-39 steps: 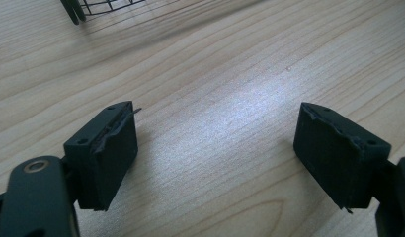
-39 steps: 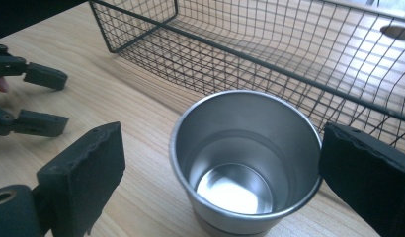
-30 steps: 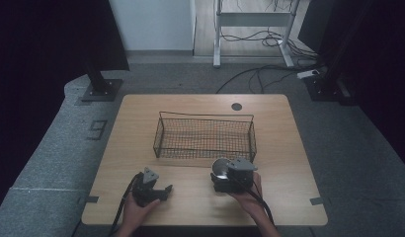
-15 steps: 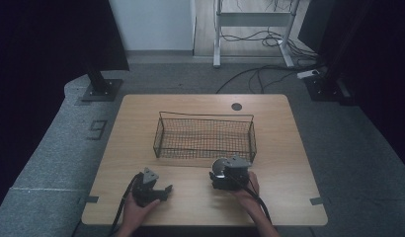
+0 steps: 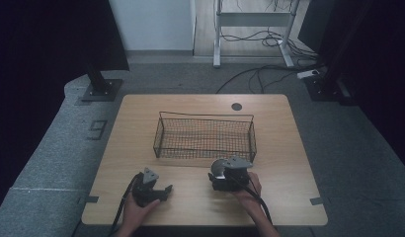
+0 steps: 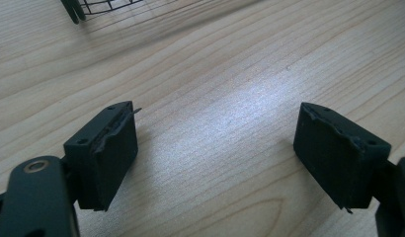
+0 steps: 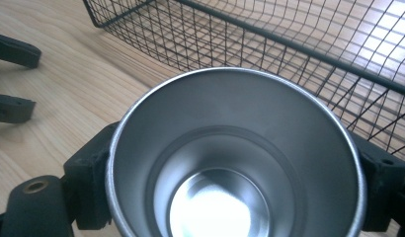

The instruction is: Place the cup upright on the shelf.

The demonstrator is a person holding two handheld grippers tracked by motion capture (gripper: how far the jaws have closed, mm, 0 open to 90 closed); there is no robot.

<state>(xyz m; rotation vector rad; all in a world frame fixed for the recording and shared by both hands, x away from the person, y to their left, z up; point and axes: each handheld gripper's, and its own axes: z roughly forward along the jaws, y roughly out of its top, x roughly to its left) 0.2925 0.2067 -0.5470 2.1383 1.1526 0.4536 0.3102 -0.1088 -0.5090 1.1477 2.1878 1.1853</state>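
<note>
A: From the high view, what's on the pale wooden table?

B: A black wire-mesh basket at the middle, nothing inside it. Near of it, the left gripper rests at the near left, and the right gripper sits just near the basket's right corner.

A: And the left gripper view?

B: Its jaws stand wide apart over bare wood, holding nothing.

A: The right gripper view?

B: It adds what the high view hides: a shiny round steel cup, empty, clamped between both jaws, the basket just beyond it.
</note>
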